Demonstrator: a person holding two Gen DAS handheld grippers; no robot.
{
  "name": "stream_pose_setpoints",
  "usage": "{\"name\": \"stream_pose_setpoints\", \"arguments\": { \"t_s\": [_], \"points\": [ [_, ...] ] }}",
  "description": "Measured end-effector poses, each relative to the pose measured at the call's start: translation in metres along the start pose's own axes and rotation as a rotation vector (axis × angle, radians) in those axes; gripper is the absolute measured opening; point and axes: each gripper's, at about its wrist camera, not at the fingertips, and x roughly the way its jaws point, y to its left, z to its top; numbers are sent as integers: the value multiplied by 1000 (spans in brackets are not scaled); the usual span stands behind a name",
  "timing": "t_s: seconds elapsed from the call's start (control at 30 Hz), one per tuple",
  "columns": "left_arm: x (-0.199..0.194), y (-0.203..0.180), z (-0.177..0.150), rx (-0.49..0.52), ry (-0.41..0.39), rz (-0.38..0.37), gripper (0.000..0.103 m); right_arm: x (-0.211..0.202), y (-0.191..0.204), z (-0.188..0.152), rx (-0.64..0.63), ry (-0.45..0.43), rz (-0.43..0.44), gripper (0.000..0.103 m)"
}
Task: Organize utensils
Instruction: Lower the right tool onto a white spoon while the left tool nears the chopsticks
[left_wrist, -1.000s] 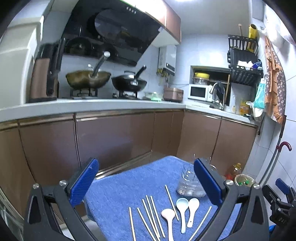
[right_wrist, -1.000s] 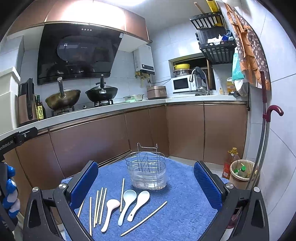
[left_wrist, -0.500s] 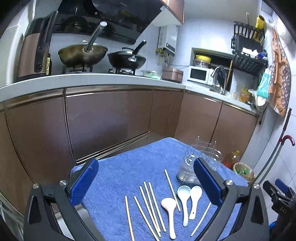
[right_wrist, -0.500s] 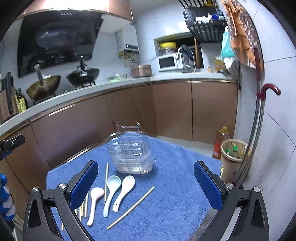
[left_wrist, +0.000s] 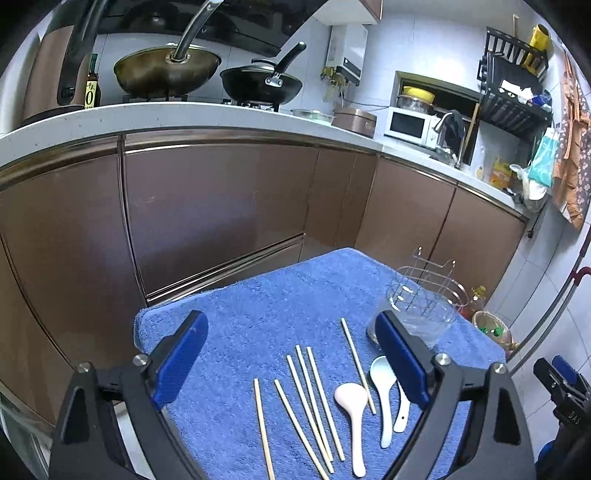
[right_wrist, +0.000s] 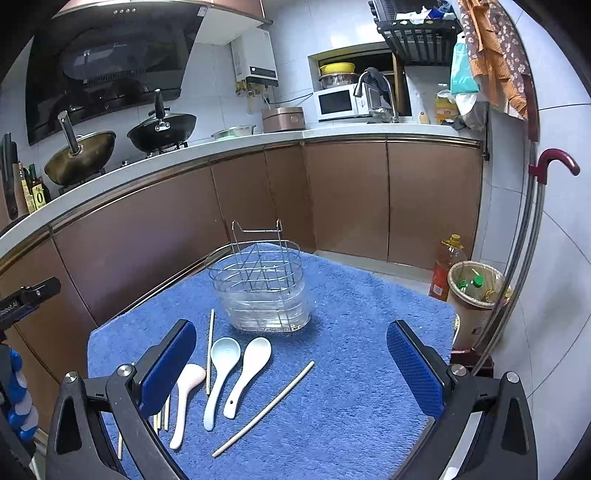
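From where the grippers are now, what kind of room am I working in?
A home kitchen, by all signs: two woks on a gas stove under a range hood, a microwave beside a sink tap, and brown cabinets below the counter.

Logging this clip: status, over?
Left gripper and right gripper open, empty. Spoons, chopsticks loose on blue towel. Utensil holder empty, unobstructed.

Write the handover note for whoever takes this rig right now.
Left gripper: open, empty, above the chopsticks.
Right gripper: open, empty, above the spoons.
On the blue towel: three spoons, pink, light blue and white; one stray chopstick to their right.
Wire holder stands upright behind them, empty.
Done: nothing sorted.
Left: everything goes into the holder.
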Motion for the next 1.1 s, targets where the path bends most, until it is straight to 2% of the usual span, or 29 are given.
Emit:
{"name": "stream_pose_setpoints", "arguments": {
  "t_s": [0.1,0.2,0.27,0.37,0.47,0.7,0.77,0.97,1.1],
  "points": [
    [11,2,-4,-6,42,-13,85,11,0,0,-5,34,46,101],
    [32,4,-8,-25,119,-39,75,29,-3,-2,17,91,117,86],
    [50,7,-11,-47,183,-61,67,43,-6,-4,22,132,148,68],
    [76,12,-16,-89,279,-86,58,75,-14,-12,71,230,249,47],
    [103,16,-22,-138,370,-119,53,105,-18,-20,93,311,320,38],
    [163,18,-34,-204,555,-103,43,150,-20,-31,137,419,422,37],
    [176,16,-38,-207,594,-95,36,160,-18,-33,134,440,440,34],
    [211,19,-48,-218,686,-39,27,186,-20,-38,139,487,470,31],
    [225,19,-56,-228,733,-31,22,196,-23,-40,139,506,478,31]
  ]
}}
